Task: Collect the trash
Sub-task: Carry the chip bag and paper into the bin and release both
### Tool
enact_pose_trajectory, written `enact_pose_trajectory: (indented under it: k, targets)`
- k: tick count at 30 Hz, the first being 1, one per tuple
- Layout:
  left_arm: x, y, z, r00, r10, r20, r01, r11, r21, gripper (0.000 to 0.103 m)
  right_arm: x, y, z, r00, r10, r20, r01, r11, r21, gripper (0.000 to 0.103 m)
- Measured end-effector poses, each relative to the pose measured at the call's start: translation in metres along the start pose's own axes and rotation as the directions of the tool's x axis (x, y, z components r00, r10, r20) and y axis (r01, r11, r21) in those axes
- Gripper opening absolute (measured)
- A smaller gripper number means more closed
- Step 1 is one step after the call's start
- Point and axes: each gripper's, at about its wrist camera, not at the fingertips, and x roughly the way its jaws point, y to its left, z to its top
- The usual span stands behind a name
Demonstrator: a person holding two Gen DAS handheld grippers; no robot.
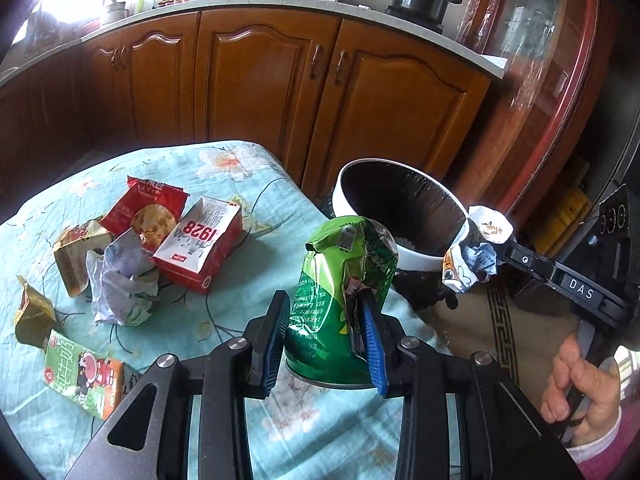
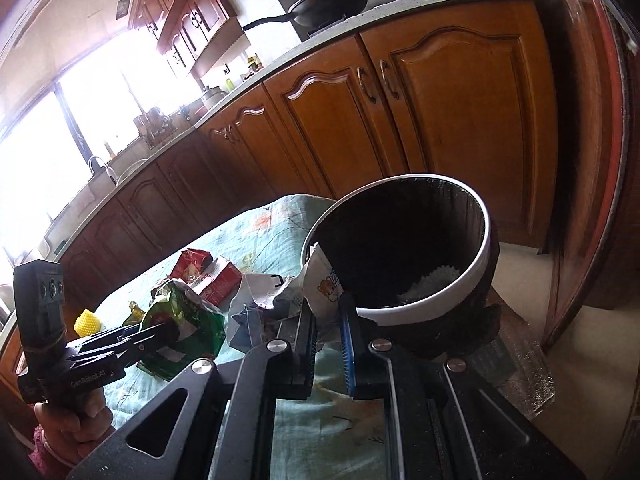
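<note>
My left gripper (image 1: 325, 300) is shut on a crumpled green foil package (image 1: 340, 264), which it holds upright over the table's right edge. The right wrist view shows that green package (image 2: 188, 320) at lower left, in the left gripper (image 2: 160, 334). My right gripper (image 2: 327, 305) is shut on a crumpled white wrapper (image 2: 320, 280), right at the near rim of the white bin with a black liner (image 2: 432, 300). In the left wrist view the white wrapper (image 1: 476, 256) hangs beside the bin (image 1: 418, 257).
Several pieces of trash lie on the teal floral tablecloth (image 1: 224, 184): a red cracker packet (image 1: 148, 212), a red and white carton (image 1: 200, 248), crumpled paper (image 1: 120, 280), gold wrappers (image 1: 34, 316), and a green and orange carton (image 1: 82, 376). Wooden cabinets (image 1: 260, 80) stand behind.
</note>
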Motion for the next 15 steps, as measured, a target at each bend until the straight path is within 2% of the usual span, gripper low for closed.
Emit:
enact_pose_trajectory:
  k: [15]
  targets:
    - [0.044, -0.032, 0.045, 1.000, -0.018, -0.003, 0.018, 0.999, 0.047, 0.033, 0.005, -0.030, 0.025, 0.998, -0.068, 0.018, 0.068, 0.998, -0.007, 0.011]
